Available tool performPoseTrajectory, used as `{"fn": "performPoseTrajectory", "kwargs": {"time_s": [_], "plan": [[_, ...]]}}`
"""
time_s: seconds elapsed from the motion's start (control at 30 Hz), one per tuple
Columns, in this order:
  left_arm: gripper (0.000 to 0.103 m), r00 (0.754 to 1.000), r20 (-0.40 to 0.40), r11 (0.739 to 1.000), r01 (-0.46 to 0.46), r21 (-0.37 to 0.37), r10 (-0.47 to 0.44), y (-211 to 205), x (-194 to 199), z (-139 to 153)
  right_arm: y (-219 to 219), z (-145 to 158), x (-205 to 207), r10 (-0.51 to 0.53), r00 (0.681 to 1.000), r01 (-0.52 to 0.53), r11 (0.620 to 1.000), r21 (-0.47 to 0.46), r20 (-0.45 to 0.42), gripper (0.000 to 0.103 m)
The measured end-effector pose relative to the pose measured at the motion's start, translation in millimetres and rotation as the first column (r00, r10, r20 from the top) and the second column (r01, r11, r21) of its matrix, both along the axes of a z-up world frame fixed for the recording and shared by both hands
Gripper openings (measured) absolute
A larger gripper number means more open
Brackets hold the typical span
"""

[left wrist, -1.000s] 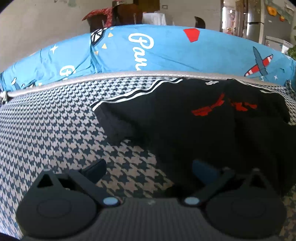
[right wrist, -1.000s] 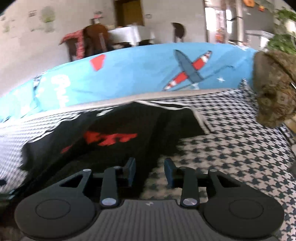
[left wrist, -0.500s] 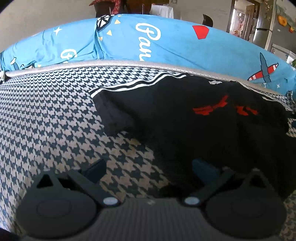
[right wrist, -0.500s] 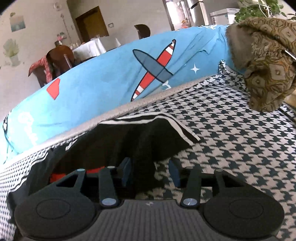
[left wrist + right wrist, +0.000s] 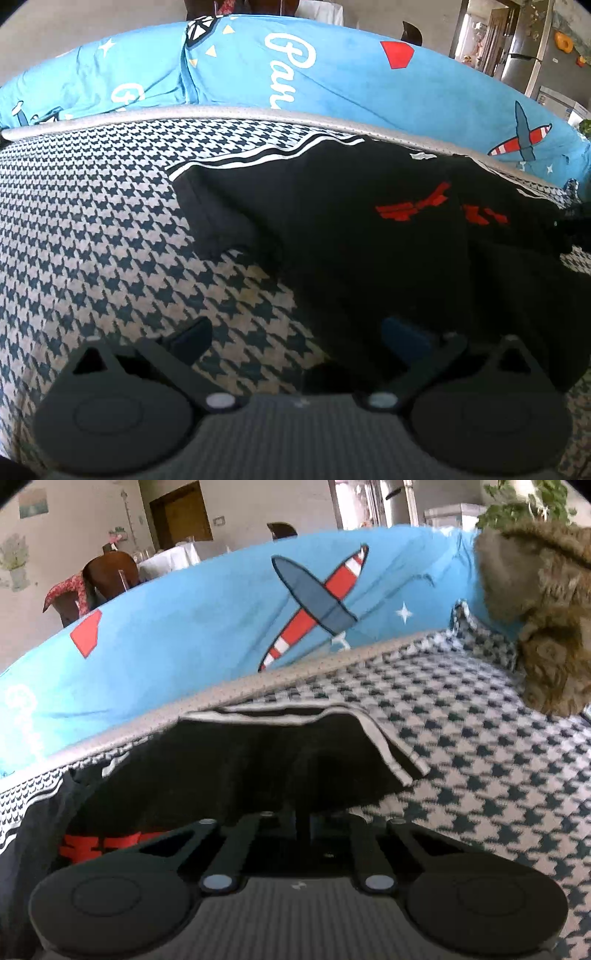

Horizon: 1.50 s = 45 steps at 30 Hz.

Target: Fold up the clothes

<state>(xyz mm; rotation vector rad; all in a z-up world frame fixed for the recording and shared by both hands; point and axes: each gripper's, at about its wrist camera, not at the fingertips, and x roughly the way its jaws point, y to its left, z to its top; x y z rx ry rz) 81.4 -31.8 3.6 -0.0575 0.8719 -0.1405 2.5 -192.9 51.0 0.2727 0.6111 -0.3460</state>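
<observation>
The black T-shirt with red print (image 5: 351, 229) lay spread on the houndstooth-patterned bed cover (image 5: 92, 240); the left gripper (image 5: 295, 336) stood wide apart at its near hem, the right gripper (image 5: 303, 821) clamped on its fabric

The black cloth shirt with red print (image 5: 369, 236) ahead of the left gripper (image 5: 295, 332) looks soft and matt, its sleeve edged with white woven stripes (image 5: 266, 157). It lies on a houndstooth-patterned woven cover (image 5: 92, 240), coarse-looking and dull, bordered beyond by a pale, pebbled piping band (image 5: 258, 114). Behind that sits a bright blue printed cloth cushion (image 5: 332, 74), smooth with faint creases. Both grippers have matt black plastic bodies (the ribbed centre plate looks rubbery) with small shiny metal pins (image 5: 216, 881). To the right of the right gripper (image 5: 303, 819) hangs a brown fuzzy patterned fabric (image 5: 546, 627), rough and plush.
</observation>
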Motion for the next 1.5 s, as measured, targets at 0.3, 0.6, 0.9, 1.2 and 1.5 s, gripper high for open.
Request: {"fn": "performPoseTrajectory", "kwargs": {"time_s": [0.3, 0.6, 0.9, 1.2, 1.5], "plan": [[0.103, 1.0, -0.004, 1.0, 0.03, 0.004, -0.03, -6, 0, -2, -2, 32, -10, -0.189, 0.974, 0.215, 0.947, -0.24, 0.129, 0.007], [0.103, 0.999, -0.003, 0.999, 0.046, 0.017, -0.046, -9, -1, -3, -29, 13, -7, -0.261, 0.965, 0.26, 0.965, -0.047, -0.021, 0.021], [0.103, 0.998, -0.025, 0.998, 0.05, 0.024, -0.049, -11, 0, -9, -14, 25, -9, -0.165, 0.985, 0.168, 0.983, -0.075, 0.05, 0.029], [0.103, 0.998, -0.039, 0.998, 0.052, 0.03, -0.051, -12, 0, -13, 8, 16, 3, -0.019, 1.0, 0.019, 0.998, -0.058, 0.0, 0.034], [0.103, 0.998, -0.037, 0.997, 0.057, 0.05, -0.055, -15, -1, -14, 29, 7, 10, 0.139, 0.99, -0.14, 0.989, -0.047, -0.028, 0.035]]}}
